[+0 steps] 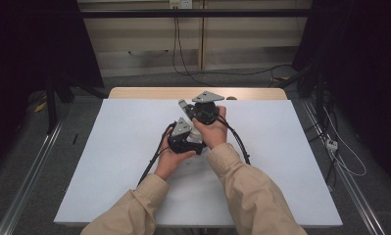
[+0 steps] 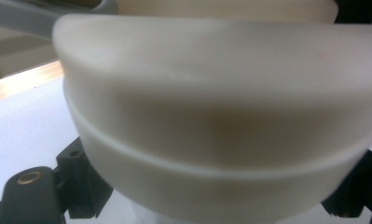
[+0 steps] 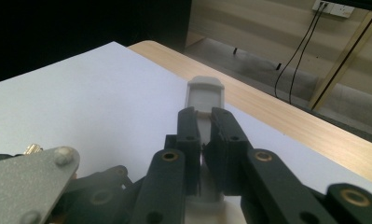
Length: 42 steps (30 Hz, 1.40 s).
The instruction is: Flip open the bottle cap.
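My left gripper (image 1: 192, 136) sits mid-table, its black jaws standing wide on either side of a cream-white round object (image 2: 211, 116) that presses close against the camera. A sliver of that white object (image 1: 196, 133) peeks out between the two hands. Just beyond it, my right gripper (image 3: 204, 125) is shut on a flat grey handle-like piece (image 3: 204, 91), which sticks out past the jaw tips toward the far-left. From above, the grey piece (image 1: 183, 104) juts out of the right gripper (image 1: 187, 107). Whether the grey piece joins the white object is hidden by the hands.
A white sheet (image 1: 119, 161) covers the wooden table (image 1: 149, 92), whose bare far edge shows. Black cables (image 1: 156, 154) trail from the grippers toward the person. Metal rails (image 1: 31, 171) run along the floor on both sides, with loose wires at the right (image 1: 347, 161).
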### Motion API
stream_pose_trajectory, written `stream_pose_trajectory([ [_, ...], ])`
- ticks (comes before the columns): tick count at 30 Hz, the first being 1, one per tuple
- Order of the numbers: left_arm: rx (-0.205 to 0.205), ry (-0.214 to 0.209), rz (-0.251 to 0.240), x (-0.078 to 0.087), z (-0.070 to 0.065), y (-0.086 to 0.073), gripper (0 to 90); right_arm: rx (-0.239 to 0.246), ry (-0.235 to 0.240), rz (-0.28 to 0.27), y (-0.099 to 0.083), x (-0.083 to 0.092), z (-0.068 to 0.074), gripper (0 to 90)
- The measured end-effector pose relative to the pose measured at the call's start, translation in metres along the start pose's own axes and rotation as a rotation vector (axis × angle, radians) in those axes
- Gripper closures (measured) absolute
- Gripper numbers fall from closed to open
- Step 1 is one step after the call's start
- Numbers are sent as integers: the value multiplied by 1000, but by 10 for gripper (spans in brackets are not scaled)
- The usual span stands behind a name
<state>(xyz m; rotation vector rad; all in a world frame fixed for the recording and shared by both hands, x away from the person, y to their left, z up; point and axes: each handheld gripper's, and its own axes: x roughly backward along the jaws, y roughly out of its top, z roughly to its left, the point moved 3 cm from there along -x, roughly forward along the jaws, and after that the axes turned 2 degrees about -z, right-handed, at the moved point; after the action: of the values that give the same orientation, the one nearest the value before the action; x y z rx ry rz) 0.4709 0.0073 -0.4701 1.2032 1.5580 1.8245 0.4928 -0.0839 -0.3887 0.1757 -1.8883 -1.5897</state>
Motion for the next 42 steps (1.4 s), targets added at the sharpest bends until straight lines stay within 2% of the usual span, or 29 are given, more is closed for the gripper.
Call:
stream_pose_trajectory([
  [4, 37, -9, 0, 3, 1, 1, 126, 1, -1, -4, 2, 3, 1, 782],
  [8, 40, -11, 8, 7, 1, 2, 116, -3, 5, -12, 3, 6, 2, 741],
  [15, 76, -26, 28, 12, 1, 1, 81, -10, 12, -11, -1, 12, 2, 672],
  [16, 79, -53, 41, 13, 2, 1, 72, -10, 11, -13, -2, 12, 1, 647],
  [19, 82, -55, 58, 16, 3, 0, 64, -29, 11, -11, -4, 15, -1, 575],
  [22, 90, -59, 53, 19, 1, 0, 60, -38, 14, -13, -5, 19, -1, 521],
  [28, 111, -64, 45, 36, 5, -1, 54, -58, 29, -13, -10, 28, -1, 357],
  [34, 94, -66, 47, 55, 0, 7, 43, -74, 58, -25, -16, 42, 1, 248],
  [35, 88, -64, 44, 58, 0, 7, 45, -76, 62, -23, -17, 44, 1, 239],
  [40, 106, -54, 53, 72, 4, 3, 48, -74, 83, -25, -25, 59, 3, 193],
  [42, 106, -49, 77, 76, 4, 2, 48, -70, 89, -23, -29, 65, 2, 183],
])
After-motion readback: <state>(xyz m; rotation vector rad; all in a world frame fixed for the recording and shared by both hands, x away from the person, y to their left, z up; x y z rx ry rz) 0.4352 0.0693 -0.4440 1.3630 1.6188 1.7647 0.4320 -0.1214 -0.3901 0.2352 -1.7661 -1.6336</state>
